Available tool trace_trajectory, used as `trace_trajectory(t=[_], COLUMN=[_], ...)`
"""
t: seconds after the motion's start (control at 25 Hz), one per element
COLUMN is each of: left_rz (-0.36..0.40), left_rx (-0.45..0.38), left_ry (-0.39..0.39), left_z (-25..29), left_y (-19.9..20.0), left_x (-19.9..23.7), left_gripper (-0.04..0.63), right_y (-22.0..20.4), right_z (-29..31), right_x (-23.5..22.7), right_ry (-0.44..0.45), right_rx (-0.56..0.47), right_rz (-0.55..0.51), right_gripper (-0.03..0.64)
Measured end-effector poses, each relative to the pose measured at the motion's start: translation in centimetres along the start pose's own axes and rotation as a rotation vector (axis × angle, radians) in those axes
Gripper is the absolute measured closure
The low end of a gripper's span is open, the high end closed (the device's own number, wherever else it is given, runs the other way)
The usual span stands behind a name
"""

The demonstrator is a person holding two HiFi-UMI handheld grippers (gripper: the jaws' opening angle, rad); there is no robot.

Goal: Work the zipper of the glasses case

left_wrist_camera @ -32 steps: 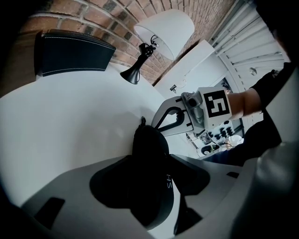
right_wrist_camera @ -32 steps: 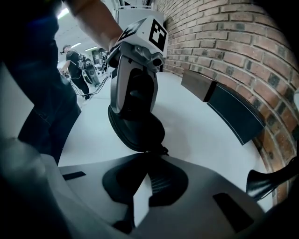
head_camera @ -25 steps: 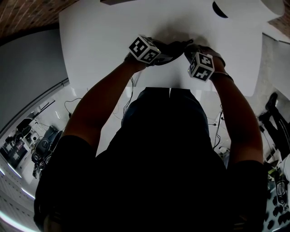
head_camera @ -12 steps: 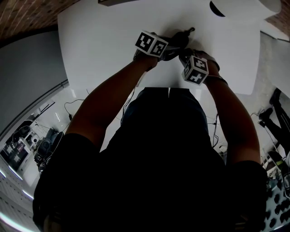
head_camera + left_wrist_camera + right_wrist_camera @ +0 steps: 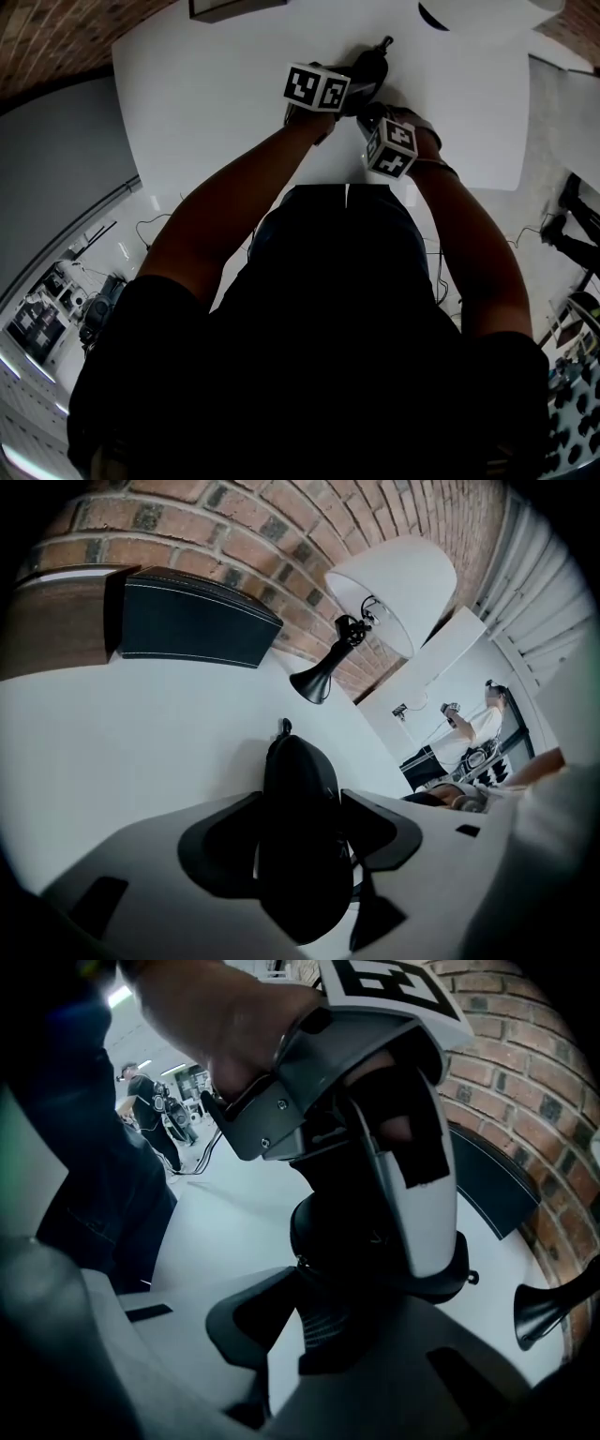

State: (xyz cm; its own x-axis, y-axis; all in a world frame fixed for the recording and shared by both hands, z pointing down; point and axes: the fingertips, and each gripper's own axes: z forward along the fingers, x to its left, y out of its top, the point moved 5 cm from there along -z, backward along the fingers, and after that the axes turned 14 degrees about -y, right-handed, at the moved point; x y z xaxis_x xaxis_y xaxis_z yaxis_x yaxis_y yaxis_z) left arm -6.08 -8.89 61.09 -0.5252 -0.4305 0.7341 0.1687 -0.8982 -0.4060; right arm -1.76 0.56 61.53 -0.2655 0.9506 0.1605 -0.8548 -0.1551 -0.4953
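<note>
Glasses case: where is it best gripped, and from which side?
Probably grip the glasses case across its narrow middle, coming from its near end along its length, as the left gripper does. Its rounded sides fit between the jaws, and the far-end loop is left free.

Dim pictures: the white table (image 5: 216, 84) shows pale grey, the person's torso (image 5: 328, 328) almost black. Fisheye distortion bends the brick wall (image 5: 281, 536); corners vignette dark.
</note>
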Motion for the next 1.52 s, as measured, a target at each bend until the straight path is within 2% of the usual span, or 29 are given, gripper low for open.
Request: trace_trajectory(t=[0.08, 0.16, 0.4, 0.52, 0.64, 0.76, 0.88, 0.96, 1.08, 1.12, 1.36, 1.52], left_rz=[0.07, 0.176, 0.578, 0.793, 0.975, 1.164, 1.381, 1.493, 1.673, 1.719, 1.875, 1.877], left_rx=[0.032, 0.089, 0.321, 0.469, 0.617, 0.804, 1.006, 1.133, 1.266, 1.29, 1.417, 1.433], left_ry=[-0.005, -0.008, -0.051, -0.107, -0.201, -0.288, -0.334, -0.37, -0.391, -0.394, -0.467, -0.446], left_z=[-0.1, -0.2, -0.2, -0.1, 0.0, 0.1, 0.9, 1.1, 2.2, 2.7, 3.6, 4.1], left_y=[0.1, 0.5, 1.7, 1.7, 0.9, -0.2, -1.3, -1.9, -2.8, -2.9, -3.8, -4.5], left_x=[0.0, -0.3, -2.0, -3.2, -4.6, -5.8, -6.4, -7.2, -6.9, -6.7, -7.0, -5.9], left_gripper=[0.313, 0.304, 0.288, 0.301, 0.301, 0.298, 0.269, 0.245, 0.221, 0.219, 0.216, 0.216], right_y=[-0.3, -0.8, -1.9, -2.3, -2.9, -3.1, -3.4, -3.5, -3.9, -4.1, -4.3, -4.3], right_z=[0.0, 0.0, -0.3, -0.8, -1.2, -1.5, -1.6, -1.6, -1.6, -1.6, -1.6, -1.6], right_x=[0.0, 0.1, 0.4, 0.7, 1.1, 1.1, 0.9, 0.9, 1.0, 1.0, 0.5, -0.3], right_ry=[0.018, 0.039, 0.111, 0.17, 0.218, 0.241, 0.255, 0.262, 0.267, 0.266, 0.249, 0.239], right_rx=[-0.004, -0.01, -0.029, -0.034, -0.036, -0.033, -0.033, -0.032, -0.031, -0.03, -0.04, -0.036], right_rz=[-0.021, -0.037, -0.077, -0.107, -0.134, -0.154, -0.159, -0.157, -0.156, -0.156, -0.178, -0.167], right_gripper=[0.617, 0.618, 0.617, 0.617, 0.617, 0.617, 0.617, 0.617, 0.617, 0.617, 0.617, 0.617])
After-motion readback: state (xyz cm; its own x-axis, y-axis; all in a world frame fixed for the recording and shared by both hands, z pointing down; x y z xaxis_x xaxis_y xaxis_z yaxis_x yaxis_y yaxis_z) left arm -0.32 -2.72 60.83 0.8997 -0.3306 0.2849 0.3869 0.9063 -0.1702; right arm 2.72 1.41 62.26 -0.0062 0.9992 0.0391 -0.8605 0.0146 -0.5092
